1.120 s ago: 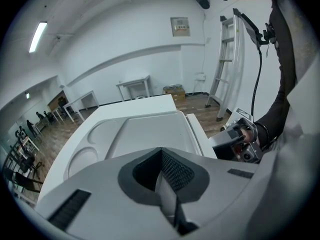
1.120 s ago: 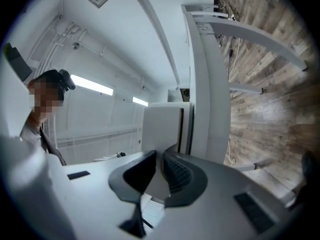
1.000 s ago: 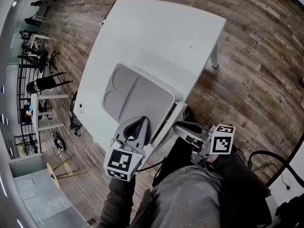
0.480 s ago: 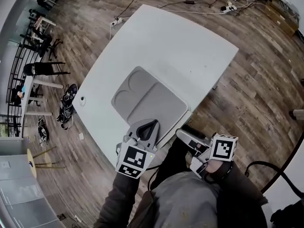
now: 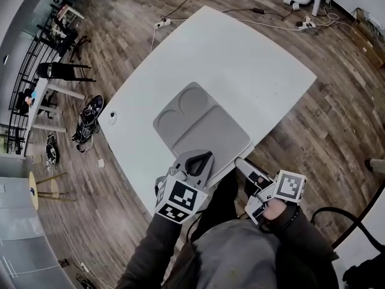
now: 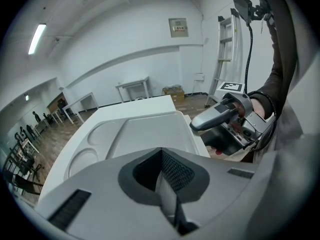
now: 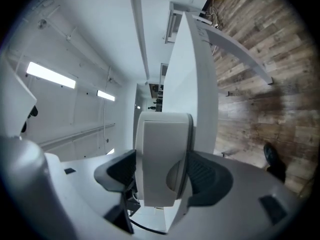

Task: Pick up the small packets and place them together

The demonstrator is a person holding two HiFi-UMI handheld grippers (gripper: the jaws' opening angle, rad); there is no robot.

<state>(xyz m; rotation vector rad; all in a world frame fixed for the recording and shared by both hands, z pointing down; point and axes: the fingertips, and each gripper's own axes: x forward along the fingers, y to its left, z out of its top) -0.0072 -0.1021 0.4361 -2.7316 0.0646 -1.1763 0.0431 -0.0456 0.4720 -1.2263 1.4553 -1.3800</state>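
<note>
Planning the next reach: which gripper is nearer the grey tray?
Left. The left gripper hovers at the near edge of the grey tray. The right gripper is off the edge of the table beside it, its fingers just opened, with a white block between them.

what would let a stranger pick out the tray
On the white table, by the edge nearest the person, lies a grey tray, with the left gripper over its near end. Unlike the small round thing near the table's edge, it is wide and flat, with two round wells beside one large compartment.
</note>
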